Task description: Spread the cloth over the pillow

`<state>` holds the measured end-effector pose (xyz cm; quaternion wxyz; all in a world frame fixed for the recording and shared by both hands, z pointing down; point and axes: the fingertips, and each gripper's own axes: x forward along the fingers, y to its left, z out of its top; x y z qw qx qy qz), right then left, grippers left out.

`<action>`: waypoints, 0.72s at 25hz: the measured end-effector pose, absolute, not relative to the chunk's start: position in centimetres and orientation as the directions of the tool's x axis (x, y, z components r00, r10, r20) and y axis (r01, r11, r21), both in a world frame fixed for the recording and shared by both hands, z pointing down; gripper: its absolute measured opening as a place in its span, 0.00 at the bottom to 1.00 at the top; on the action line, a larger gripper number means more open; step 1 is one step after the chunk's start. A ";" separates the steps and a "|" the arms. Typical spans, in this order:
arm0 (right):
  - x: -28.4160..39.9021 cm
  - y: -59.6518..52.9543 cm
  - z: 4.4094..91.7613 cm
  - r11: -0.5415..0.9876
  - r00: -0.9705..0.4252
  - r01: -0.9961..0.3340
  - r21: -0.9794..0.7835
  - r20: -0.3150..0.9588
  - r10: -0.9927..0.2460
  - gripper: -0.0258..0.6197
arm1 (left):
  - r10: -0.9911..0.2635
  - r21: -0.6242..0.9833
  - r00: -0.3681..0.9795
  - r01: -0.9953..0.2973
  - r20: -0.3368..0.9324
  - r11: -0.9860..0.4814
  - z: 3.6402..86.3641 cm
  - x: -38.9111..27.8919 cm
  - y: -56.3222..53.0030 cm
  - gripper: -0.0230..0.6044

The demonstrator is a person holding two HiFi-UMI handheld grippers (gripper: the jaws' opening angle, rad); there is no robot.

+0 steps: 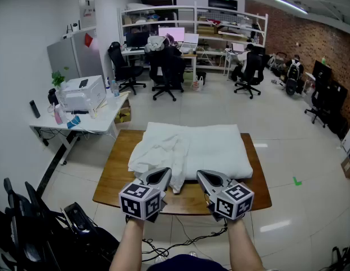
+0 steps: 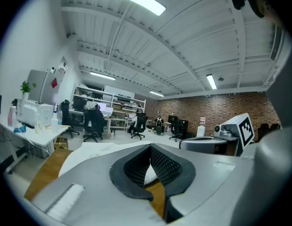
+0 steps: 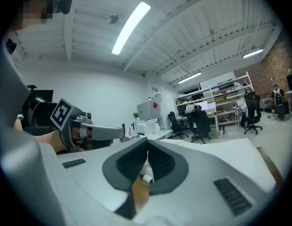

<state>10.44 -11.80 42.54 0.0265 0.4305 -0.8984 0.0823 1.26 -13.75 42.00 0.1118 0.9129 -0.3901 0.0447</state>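
The left hand-held gripper (image 1: 166, 173) and right hand-held gripper (image 1: 201, 174) — jaws together, empty — hover by the bunched cloth (image 1: 161, 150), seemingly poised to grab it.

Wooden table (image 1: 110, 176) standing mid-room on pale tiled floor (image 1: 288, 134). White desk (image 1: 101, 122) sitting along white left wall (image 1: 22, 44), carrying printer (image 1: 80, 93), small plant (image 1: 58, 79), bottles. Grey cabinet (image 1: 70, 55) standing behind it. Black office chairs (image 1: 166, 72) clustering before white shelving (image 1: 192, 18) at far end. Brick wall (image 1: 310, 38) running along right. Ceiling strip light (image 1: 291, 4) glowing. Green mark (image 1: 297, 181) showing on floor. Cables (image 1: 180, 241) trailing on floor at near table edge.
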 end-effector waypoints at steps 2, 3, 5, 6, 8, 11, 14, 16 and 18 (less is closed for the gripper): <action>11.0 -11.9 42.9 0.620 -0.633 -0.774 -0.127 0.123 -0.765 0.05 | -0.713 0.165 0.679 -0.734 0.175 -0.659 42.3 1.3 -14.1 0.04; 11.3 -12.0 43.0 0.623 -0.635 -0.772 -0.127 0.123 -0.762 0.05 | -0.717 0.161 0.674 -0.739 0.177 -0.655 42.4 1.4 -14.2 0.04; 11.6 -12.3 43.1 0.630 -0.642 -0.766 -0.126 0.120 -0.757 0.05 | -0.724 0.148 0.667 -0.745 0.177 -0.650 42.4 1.9 -14.4 0.04; 11.6 -12.4 43.1 0.636 -0.647 -0.762 -0.124 0.117 -0.753 0.05 | -0.727 0.139 0.663 -0.748 0.177 -0.649 42.3 2.1 -14.5 0.04; 11.5 -12.5 43.1 0.651 -0.661 -0.750 -0.117 0.117 -0.741 0.05 | -0.736 0.117 0.653 -0.757 0.179 -0.643 42.0 2.2 -14.5 0.04; 11.4 -12.7 43.4 0.665 -0.676 -0.737 -0.120 0.126 -0.726 0.05 | -0.748 0.099 0.638 -0.769 0.182 -0.632 41.7 2.2 -14.7 0.04; 11.0 -13.3 43.8 0.673 -0.685 -0.729 -0.126 0.133 -0.717 0.05 | -0.754 0.100 0.630 -0.775 0.186 -0.623 41.8 1.7 -15.5 0.04; 10.6 -13.9 43.8 0.672 -0.683 -0.730 -0.123 0.130 -0.719 0.05 | -0.752 0.100 0.633 -0.773 0.184 -0.626 41.7 1.2 -16.4 0.04; 10.2 -14.5 43.9 0.664 -0.675 -0.738 -0.122 0.131 -0.726 0.05 | -0.742 0.100 0.644 -0.764 0.188 -0.638 41.8 1.0 -17.4 0.04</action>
